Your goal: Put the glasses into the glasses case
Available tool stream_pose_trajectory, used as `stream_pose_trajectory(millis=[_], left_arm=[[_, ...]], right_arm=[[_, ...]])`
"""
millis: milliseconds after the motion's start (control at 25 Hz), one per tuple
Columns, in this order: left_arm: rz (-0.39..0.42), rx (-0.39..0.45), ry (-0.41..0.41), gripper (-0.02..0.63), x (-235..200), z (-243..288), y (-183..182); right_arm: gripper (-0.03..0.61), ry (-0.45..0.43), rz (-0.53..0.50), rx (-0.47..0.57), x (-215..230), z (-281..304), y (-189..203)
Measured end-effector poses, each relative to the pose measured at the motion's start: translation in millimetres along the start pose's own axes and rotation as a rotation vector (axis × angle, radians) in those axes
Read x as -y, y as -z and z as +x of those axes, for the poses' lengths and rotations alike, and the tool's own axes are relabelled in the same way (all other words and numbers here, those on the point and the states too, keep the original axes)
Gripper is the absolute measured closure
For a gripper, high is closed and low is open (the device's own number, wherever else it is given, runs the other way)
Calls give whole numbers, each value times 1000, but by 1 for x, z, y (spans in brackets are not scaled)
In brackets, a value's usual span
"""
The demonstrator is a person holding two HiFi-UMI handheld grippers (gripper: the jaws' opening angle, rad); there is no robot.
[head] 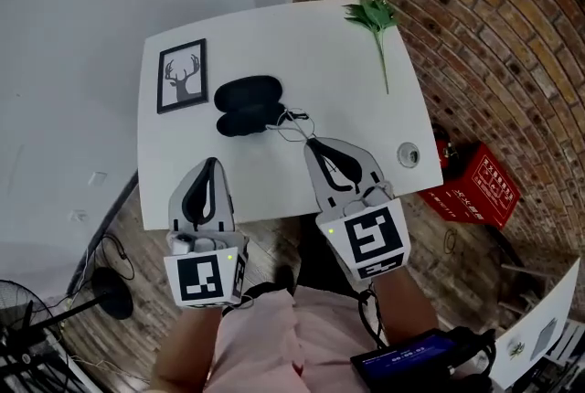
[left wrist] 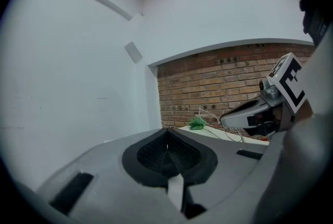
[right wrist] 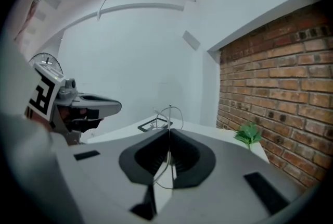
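The white table (head: 274,35) ends near the left gripper (head: 211,164), with the left edge at its 9 o'clock. The near edge runs under both gripper bodies, so only the jaw ends reach over the top. The left gripper's jaws are pressed together with nothing between them. Bare table stretches ahead of it at 12 o'clock. A framed deer picture (head: 183,76) lies flat at its 11 o'clock, well apart.

The black case (head: 247,105) lies open in the middle of the table. It is at 1 o'clock from the left gripper and at 10 o'clock from the right gripper (head: 311,143).

The right gripper's jaws are closed tight on a thin wire of the glasses (head: 291,117). The glasses stick out past the tips toward 11 o'clock and end just beside the case's right rim. Whether they touch it cannot be told.

Right of that, bare table runs from 12 to 2 o'clock of the right gripper. A green sprig (head: 375,16) lies at 1 o'clock near the far right corner. A small round fitting (head: 409,154) sits at 3 o'clock, close to the right edge. Past that edge a red crate (head: 475,185) stands on the floor against the brick wall (head: 512,35).
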State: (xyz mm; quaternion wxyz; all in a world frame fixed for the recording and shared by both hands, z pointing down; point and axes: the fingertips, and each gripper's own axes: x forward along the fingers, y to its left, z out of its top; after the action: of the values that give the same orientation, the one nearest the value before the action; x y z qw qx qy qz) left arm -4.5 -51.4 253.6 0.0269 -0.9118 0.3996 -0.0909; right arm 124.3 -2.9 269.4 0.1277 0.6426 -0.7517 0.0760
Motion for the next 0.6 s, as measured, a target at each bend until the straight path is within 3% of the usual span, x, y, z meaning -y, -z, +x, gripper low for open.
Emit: stream_pose_trajectory(millis=[320,600], left_arm=[[-27,-37,-103,611,-9,45,-17],[-9,30,-224,611,-39,44,-47]], right_arm=[[565,-165,-72,-1,34,56,-23],[565,-252,-158,40,36,83,-65]])
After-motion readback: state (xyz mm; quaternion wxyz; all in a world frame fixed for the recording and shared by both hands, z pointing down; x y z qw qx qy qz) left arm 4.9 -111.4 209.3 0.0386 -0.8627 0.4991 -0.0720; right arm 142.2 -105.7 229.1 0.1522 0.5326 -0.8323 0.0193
